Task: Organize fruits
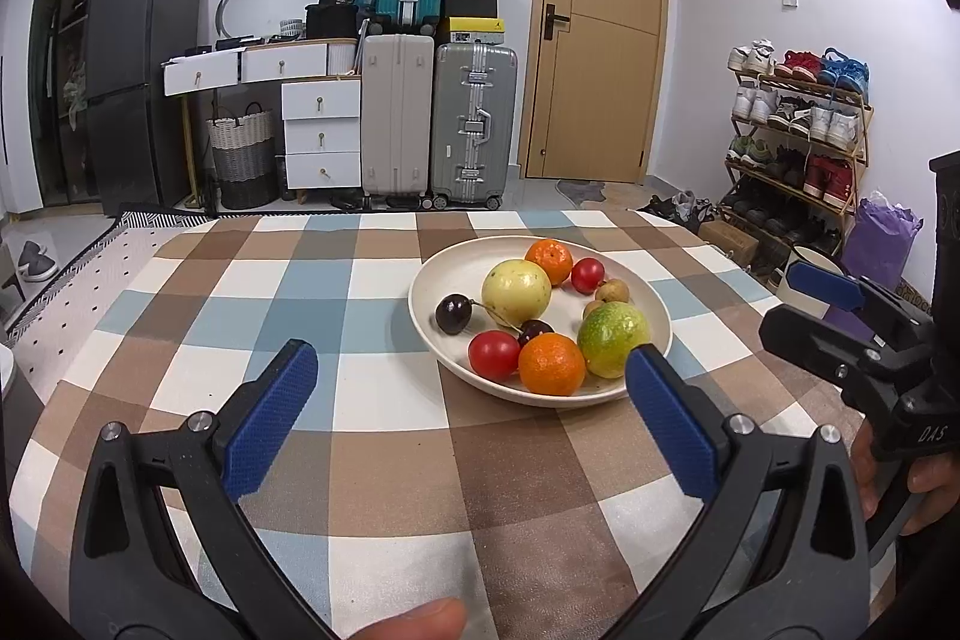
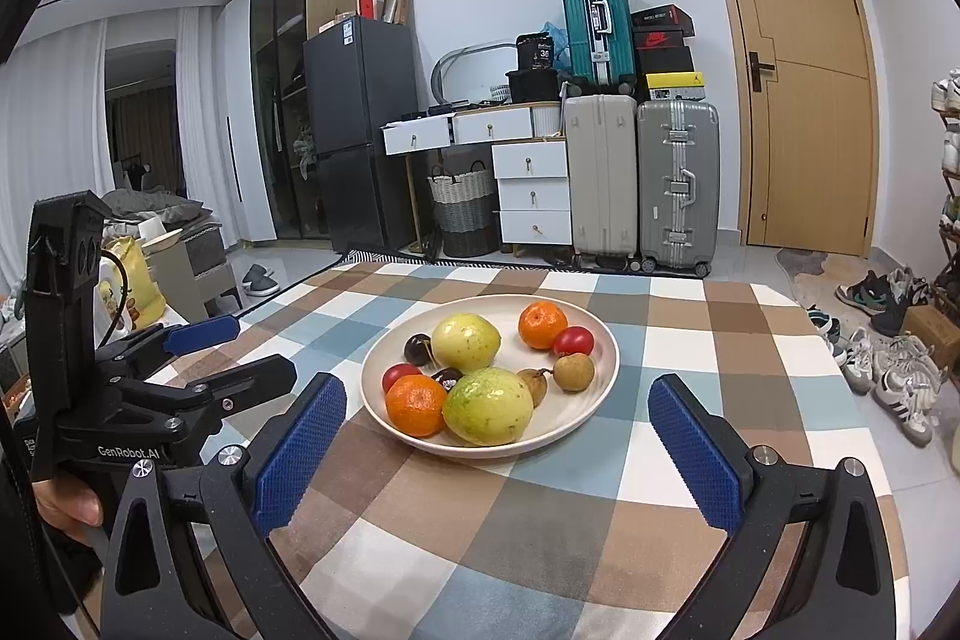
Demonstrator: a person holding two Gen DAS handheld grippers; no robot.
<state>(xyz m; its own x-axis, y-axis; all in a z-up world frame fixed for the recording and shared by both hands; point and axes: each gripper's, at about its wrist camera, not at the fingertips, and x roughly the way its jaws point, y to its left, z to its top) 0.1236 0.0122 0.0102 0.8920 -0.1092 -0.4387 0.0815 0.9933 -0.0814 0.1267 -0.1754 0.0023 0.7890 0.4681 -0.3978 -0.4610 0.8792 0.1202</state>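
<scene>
Item: fruits, all gathered on one plate (image 1: 657,307), matte cream, round with a shallow rim that keeps them from rolling; none loose on the checked cloth (image 1: 288,280).
Contents: two dimpled oranges (image 1: 551,364), two large smooth yellow-green fruits (image 2: 487,406), glossy red tomatoes (image 1: 493,355), dark cherries (image 1: 453,314), small brown longans (image 2: 573,371).
My left gripper (image 1: 471,361) and right gripper (image 2: 497,401): jaws wide, empty, textured blue pads, held short of the plate.
Status: fits sorted-together or awaiting sorting.
</scene>
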